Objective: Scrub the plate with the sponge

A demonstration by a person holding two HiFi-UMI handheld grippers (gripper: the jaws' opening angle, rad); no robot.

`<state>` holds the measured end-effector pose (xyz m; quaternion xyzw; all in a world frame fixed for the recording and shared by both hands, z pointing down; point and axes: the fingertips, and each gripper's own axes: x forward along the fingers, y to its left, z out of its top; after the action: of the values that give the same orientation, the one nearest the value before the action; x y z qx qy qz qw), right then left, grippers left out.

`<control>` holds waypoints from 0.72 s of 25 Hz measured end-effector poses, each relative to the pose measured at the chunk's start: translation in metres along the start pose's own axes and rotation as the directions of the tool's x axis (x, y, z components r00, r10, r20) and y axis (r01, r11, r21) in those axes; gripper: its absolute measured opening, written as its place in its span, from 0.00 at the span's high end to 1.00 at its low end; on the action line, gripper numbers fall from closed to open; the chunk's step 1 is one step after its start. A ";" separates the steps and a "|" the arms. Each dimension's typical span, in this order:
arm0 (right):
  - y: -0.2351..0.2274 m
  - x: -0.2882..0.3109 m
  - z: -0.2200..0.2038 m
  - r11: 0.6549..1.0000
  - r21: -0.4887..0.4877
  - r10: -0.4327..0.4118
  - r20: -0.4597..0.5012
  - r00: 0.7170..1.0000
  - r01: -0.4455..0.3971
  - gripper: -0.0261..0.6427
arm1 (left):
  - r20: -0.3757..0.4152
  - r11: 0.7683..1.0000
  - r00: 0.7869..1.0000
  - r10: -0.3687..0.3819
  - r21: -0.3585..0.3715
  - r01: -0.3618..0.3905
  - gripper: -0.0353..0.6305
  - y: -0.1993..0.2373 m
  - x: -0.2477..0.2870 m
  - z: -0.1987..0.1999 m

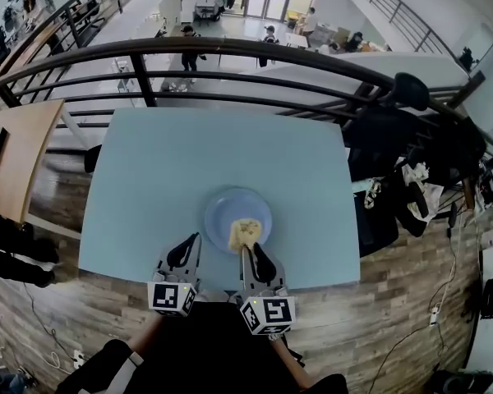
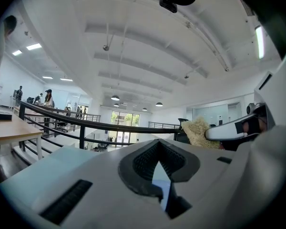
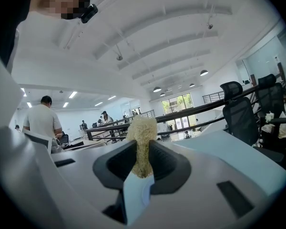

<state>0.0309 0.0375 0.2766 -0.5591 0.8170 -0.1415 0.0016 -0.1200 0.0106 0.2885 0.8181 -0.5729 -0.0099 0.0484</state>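
Head view: light blue table (image 1: 148, 179) filled the centre of the frame, with a black railing (image 1: 230, 52) across the upper part and wood floor (image 1: 411, 277) along the lower right. A round blue plate (image 1: 230, 208) sat on the table, lower centre, near the table's near edge.

Right gripper (image 1: 248, 248): jaws pinched on a yellowish, coarse-fibred sponge (image 1: 245, 234). In the right gripper view the sponge (image 3: 142, 140) stood upright between the two black pads, its frayed top rising above them. In the head view the sponge overlapped the lower part of the plate. I could not tell whether it touched the plate surface.

Left gripper (image 1: 193, 239): just left of the plate, over bare table, apart from the plate rim. In the left gripper view the jaws were pressed together with nothing between them; only a sliver of blue table showed below the pads (image 2: 148, 161). The sponge (image 2: 199, 132) appeared at the right of that view, beside the white body of the right gripper (image 2: 233, 128).

Both marker cubes (image 1: 172, 297) were at the bottom centre of the head view, at the table's near edge. Black office chairs (image 3: 238, 113) stood at the right of the right gripper view.
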 end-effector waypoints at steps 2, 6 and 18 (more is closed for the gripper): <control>0.001 -0.001 -0.001 1.000 -0.002 -0.008 -0.003 1.000 0.008 0.85 | 0.001 1.000 1.000 -0.009 -0.005 0.009 0.95 0.000 0.001 0.000; 0.006 0.000 -0.004 1.000 -0.001 -0.015 -0.014 1.000 0.015 0.85 | -0.005 1.000 1.000 -0.024 -0.007 0.024 0.94 0.002 0.001 0.000; -0.001 0.011 -0.035 0.999 0.041 -0.026 -0.097 0.995 0.030 0.85 | -0.082 1.000 0.997 -0.011 -0.007 0.011 0.94 0.013 0.005 -0.025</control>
<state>0.0225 0.0350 0.3126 -0.5629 0.8049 -0.1856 -0.0283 -0.1289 0.0030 0.3152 0.8208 -0.5659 0.0218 0.0744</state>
